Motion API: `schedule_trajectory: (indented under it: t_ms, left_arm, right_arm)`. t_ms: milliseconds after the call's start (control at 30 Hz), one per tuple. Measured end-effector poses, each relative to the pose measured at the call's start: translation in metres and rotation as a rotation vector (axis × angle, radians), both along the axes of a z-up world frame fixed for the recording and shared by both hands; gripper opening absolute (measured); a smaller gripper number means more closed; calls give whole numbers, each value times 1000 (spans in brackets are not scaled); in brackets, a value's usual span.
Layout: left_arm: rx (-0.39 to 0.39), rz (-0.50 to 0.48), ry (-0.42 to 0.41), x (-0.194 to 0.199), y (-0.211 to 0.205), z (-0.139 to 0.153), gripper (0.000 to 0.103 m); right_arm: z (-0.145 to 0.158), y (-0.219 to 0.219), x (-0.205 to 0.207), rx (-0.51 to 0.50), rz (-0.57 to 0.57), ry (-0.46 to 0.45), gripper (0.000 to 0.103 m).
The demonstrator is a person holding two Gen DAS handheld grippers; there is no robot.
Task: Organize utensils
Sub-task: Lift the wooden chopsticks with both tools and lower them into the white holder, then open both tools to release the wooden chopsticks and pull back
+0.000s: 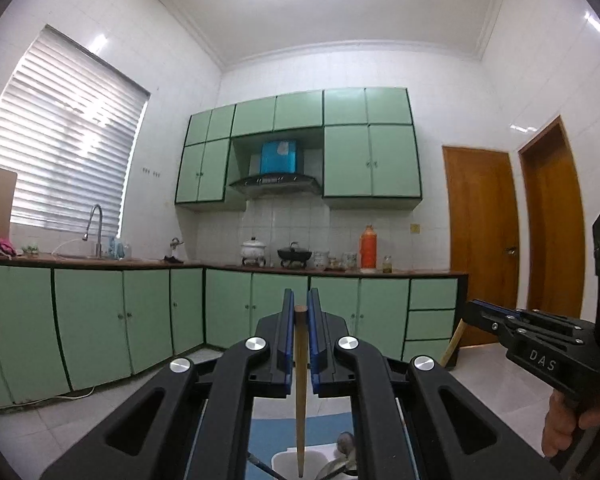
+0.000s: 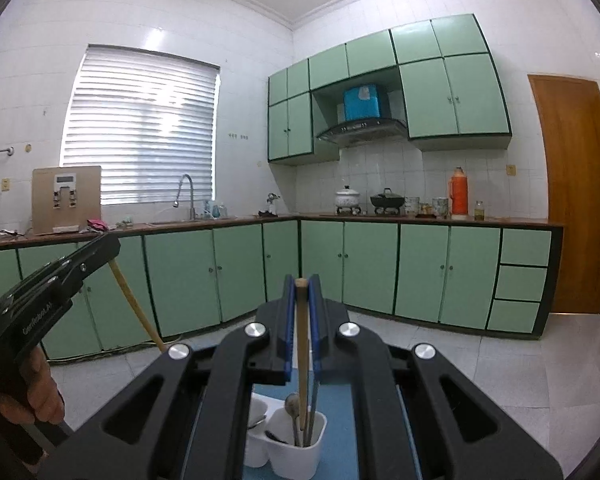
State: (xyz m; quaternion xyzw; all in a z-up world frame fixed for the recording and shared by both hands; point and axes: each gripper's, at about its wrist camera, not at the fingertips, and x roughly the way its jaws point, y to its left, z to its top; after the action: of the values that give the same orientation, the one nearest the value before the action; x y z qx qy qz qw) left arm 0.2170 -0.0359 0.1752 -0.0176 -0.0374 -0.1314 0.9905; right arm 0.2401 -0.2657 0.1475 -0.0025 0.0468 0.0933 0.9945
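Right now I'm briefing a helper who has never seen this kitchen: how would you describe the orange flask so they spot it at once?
Look along the back counter under the green wall cabinets, right of the stove with its white pot and black wok. The orange flask stands upright just past some small jars. It is the tallest thing there and the only bright orange one.

Each matt wooden chopstick (image 1: 300,380) sits between blue ribbed rubbery pads on matt black plastic grippers with shiny metal bolts (image 2: 256,330), above a glossy white plastic holder (image 2: 300,446).
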Motion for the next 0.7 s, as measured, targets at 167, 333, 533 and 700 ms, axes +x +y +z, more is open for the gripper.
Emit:
schedule_trajectory:
  t_ms: [167, 333, 533, 700]
  left_arm:
    - [19, 6, 44, 39, -8, -19, 6]
    - [24, 0, 112, 70, -10, -39, 6]
    - [39, -6, 186, 91, -10, -63, 6]
    - [40, -1, 220, 100, -7, -73, 6]
  right_arm:
    - [-19, 5, 26, -17, -7, 31, 6]
    - [-39, 9, 50, -21, 8, 96, 6]
    - [-63, 16, 67, -18, 7, 164, 6]
    - [-77, 17, 75, 6, 6, 204, 6]
